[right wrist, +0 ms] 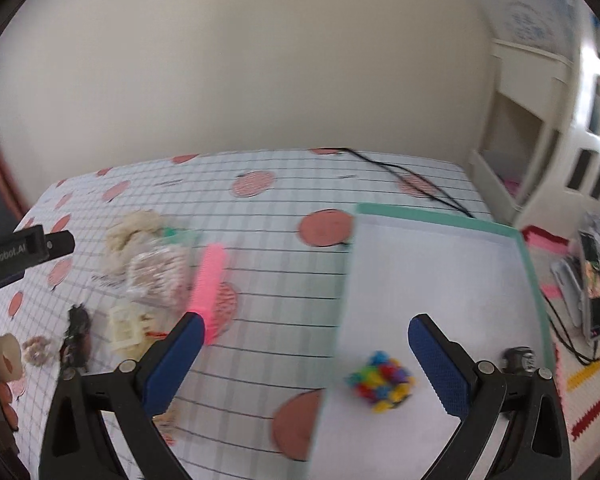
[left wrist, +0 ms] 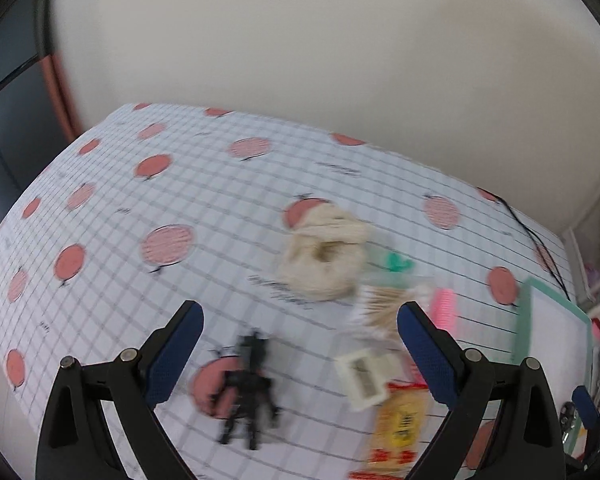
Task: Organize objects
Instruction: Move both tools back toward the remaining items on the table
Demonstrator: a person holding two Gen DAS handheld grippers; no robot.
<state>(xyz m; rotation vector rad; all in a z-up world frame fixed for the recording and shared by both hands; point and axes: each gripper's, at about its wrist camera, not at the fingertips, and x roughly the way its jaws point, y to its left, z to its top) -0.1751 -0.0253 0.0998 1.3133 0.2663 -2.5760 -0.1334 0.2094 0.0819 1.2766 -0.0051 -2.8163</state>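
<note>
My left gripper (left wrist: 300, 312) is open above the table, nothing between its fingers. Below it lie a black toy figure (left wrist: 248, 388), a cream scrunchie (left wrist: 326, 254), a bag of toothpicks (left wrist: 384, 306), a white sharpener (left wrist: 364, 374), a yellow packet (left wrist: 400, 424) and a pink comb (left wrist: 444, 306). My right gripper (right wrist: 304, 326) is open too, over the left edge of a green-rimmed white tray (right wrist: 440, 216). In the tray sit a multicoloured ball (right wrist: 382, 376) and a small dark object (right wrist: 518, 358). The pink comb (right wrist: 210, 278) lies just beyond my right gripper's left finger.
A checked cloth with red circles (left wrist: 140, 208) covers the table. A black cable (right wrist: 412, 176) runs across its far right corner. A white cabinet (right wrist: 532, 120) stands at the right. The other gripper's body (right wrist: 16, 256) enters at the left; a tape roll (right wrist: 6, 358) lies near it.
</note>
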